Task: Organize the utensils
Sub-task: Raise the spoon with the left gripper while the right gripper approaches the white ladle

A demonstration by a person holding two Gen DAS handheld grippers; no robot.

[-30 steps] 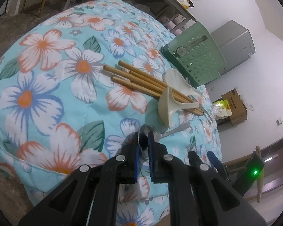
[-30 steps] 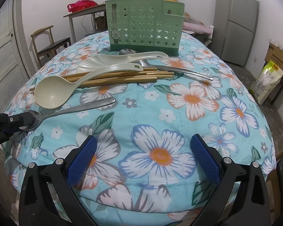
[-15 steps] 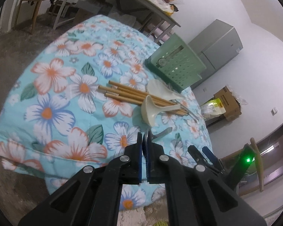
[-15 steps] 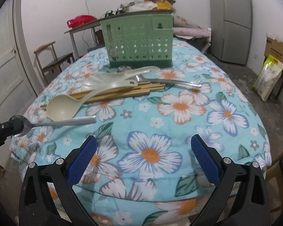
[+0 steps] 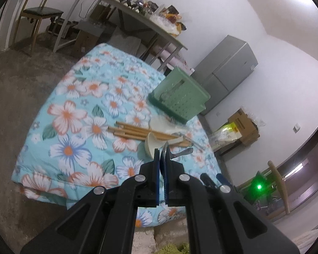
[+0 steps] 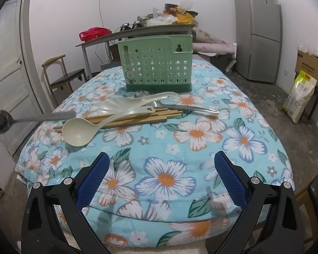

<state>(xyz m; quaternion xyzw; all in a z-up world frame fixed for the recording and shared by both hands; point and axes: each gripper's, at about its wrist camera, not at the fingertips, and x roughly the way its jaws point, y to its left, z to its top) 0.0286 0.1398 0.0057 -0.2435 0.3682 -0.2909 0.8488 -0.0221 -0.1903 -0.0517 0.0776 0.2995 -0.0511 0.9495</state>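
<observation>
My left gripper (image 5: 163, 154) is shut on the bowl of a metal spoon (image 5: 183, 152), held in the air off the table's left front corner. In the right wrist view the spoon (image 6: 46, 117) sticks out level from the far left edge. On the floral cloth (image 6: 201, 135) lie several wooden chopsticks (image 6: 137, 116), a cream ladle (image 6: 78, 131), a white rice paddle (image 6: 125, 103) and another metal utensil (image 6: 190, 108). Behind them stands a green perforated utensil holder (image 6: 156, 63). My right gripper (image 6: 161, 169) hangs open over the table's front edge, with nothing between its fingers.
A wooden chair (image 6: 61, 76) and a cluttered side table (image 6: 137, 31) stand behind the table. A grey fridge (image 6: 257, 31) is at the back right, with a cardboard box (image 6: 311, 67) and a yellow-green bag (image 6: 299, 95) on the floor beside it.
The left gripper has closed fully on the spoon's bowl, lifted it off the cloth and drawn back and up. The right gripper has pulled back a little and stays open.
</observation>
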